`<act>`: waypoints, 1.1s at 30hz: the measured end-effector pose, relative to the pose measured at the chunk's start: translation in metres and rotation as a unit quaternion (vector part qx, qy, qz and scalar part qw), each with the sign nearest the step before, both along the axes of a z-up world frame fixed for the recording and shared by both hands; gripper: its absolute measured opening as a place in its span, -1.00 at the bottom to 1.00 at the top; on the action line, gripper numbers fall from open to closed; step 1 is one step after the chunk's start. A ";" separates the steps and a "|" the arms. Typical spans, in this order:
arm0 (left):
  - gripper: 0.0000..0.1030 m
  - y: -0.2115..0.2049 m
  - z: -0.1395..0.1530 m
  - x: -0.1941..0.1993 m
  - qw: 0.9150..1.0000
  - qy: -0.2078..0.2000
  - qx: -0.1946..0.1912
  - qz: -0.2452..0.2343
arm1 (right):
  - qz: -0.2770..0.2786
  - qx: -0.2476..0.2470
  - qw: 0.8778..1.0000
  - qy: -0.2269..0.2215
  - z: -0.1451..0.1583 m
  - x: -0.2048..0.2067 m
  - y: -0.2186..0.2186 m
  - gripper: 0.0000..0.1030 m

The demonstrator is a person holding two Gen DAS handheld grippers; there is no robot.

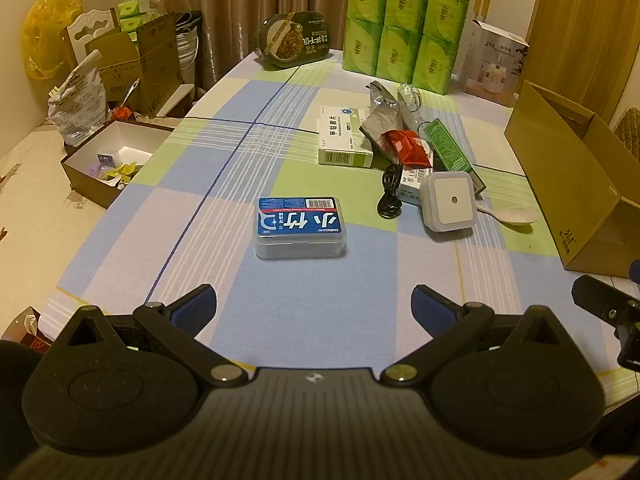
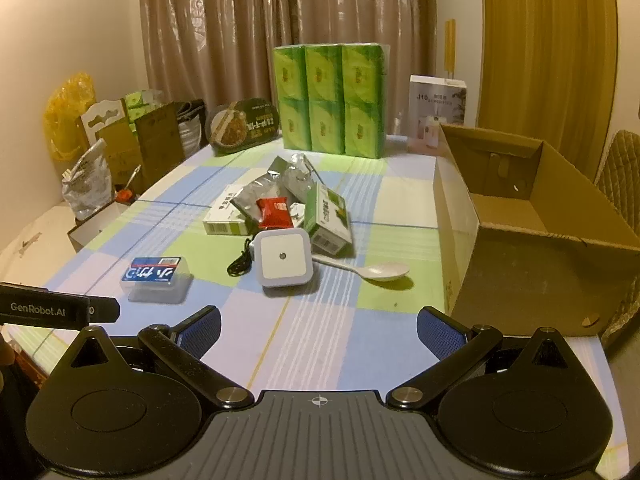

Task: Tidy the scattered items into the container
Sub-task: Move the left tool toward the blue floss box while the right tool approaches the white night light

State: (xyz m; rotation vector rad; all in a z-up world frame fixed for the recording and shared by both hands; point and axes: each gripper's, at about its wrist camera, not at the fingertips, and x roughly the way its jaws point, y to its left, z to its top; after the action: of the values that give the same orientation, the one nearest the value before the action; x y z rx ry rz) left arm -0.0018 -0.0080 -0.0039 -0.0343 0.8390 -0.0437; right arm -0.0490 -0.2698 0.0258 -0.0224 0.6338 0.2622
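A blue-labelled clear plastic box [image 1: 300, 227] [image 2: 156, 279] lies on the checked tablecloth, straight ahead of my left gripper [image 1: 314, 308], which is open and empty. Further right sit a white square night light [image 1: 450, 200] [image 2: 284, 258], a black cable [image 1: 390, 194] [image 2: 241, 261], a white spoon [image 1: 510, 215] [image 2: 374, 270], a white medicine box [image 1: 344, 136] [image 2: 224, 218], a red packet [image 1: 408, 145] [image 2: 273, 212], a green box [image 1: 454, 152] [image 2: 329, 220] and silver foil bags [image 1: 382, 114] [image 2: 294, 176]. The open cardboard box [image 1: 572, 184] [image 2: 520, 240] stands at the right. My right gripper [image 2: 318, 330] is open and empty.
Green tissue packs [image 1: 404, 28] [image 2: 332, 100], a dark noodle bowl [image 1: 296, 40] [image 2: 244, 126] and a white appliance carton [image 1: 494, 62] [image 2: 436, 110] line the table's far edge. Cardboard boxes and bags [image 1: 108, 92] crowd the left side beyond the table.
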 end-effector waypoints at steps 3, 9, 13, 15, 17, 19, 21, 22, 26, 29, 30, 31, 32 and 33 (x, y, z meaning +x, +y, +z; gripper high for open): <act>0.98 -0.001 0.000 0.000 1.000 0.001 -0.001 -0.001 | -0.002 -0.001 1.000 0.003 -0.001 0.000 -0.001 0.97; 0.98 -0.002 0.000 -0.001 1.000 0.002 -0.003 -0.005 | -0.004 0.000 1.000 0.007 -0.003 0.001 -0.003 0.97; 0.98 -0.002 -0.001 -0.001 1.000 0.003 -0.003 -0.006 | -0.004 0.001 1.000 0.011 -0.003 0.002 -0.004 0.97; 0.98 -0.001 -0.001 -0.001 1.000 0.004 -0.004 -0.006 | -0.005 0.001 1.000 0.012 -0.003 0.002 -0.004 0.97; 0.98 -0.001 -0.001 -0.001 1.000 0.005 -0.004 -0.006 | -0.005 0.001 1.000 0.013 -0.003 0.002 -0.005 0.97; 0.98 -0.001 -0.001 -0.001 1.000 0.005 -0.005 -0.007 | -0.005 0.001 1.000 0.013 -0.004 0.002 -0.005 0.97; 0.98 -0.001 -0.002 -0.001 1.000 0.005 -0.005 -0.007 | -0.005 0.000 1.000 0.014 -0.004 0.002 -0.005 0.97; 0.98 -0.001 -0.002 -0.001 1.000 0.006 -0.005 -0.008 | -0.006 0.000 1.000 0.015 -0.004 0.003 -0.005 0.97; 0.98 -0.003 -0.002 0.000 1.000 0.007 -0.005 -0.009 | -0.006 0.000 1.000 0.016 -0.005 0.003 -0.005 0.97; 0.98 -0.004 -0.002 0.001 1.000 0.008 -0.006 -0.011 | -0.006 0.000 1.000 0.018 -0.006 0.004 -0.006 0.97; 0.98 -0.004 -0.003 0.001 1.000 0.008 -0.006 -0.011 | -0.005 -0.001 1.000 0.018 -0.006 0.004 -0.006 0.97; 0.98 -0.004 -0.003 0.001 1.000 0.009 -0.006 -0.012 | -0.005 -0.001 1.000 0.018 -0.007 0.004 -0.006 0.97; 0.98 -0.004 -0.003 0.002 1.000 0.009 -0.006 -0.012 | -0.005 -0.001 1.000 0.018 -0.007 0.004 -0.006 0.97; 0.98 -0.004 -0.003 0.002 1.000 0.009 -0.006 -0.013 | -0.004 -0.001 1.000 0.019 -0.007 0.005 -0.006 0.97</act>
State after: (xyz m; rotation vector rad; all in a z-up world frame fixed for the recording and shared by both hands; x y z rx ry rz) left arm 0.0001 -0.0119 -0.0069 -0.0355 0.8582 -0.0728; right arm -0.0445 -0.2756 0.0187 -0.0171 0.6712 0.2537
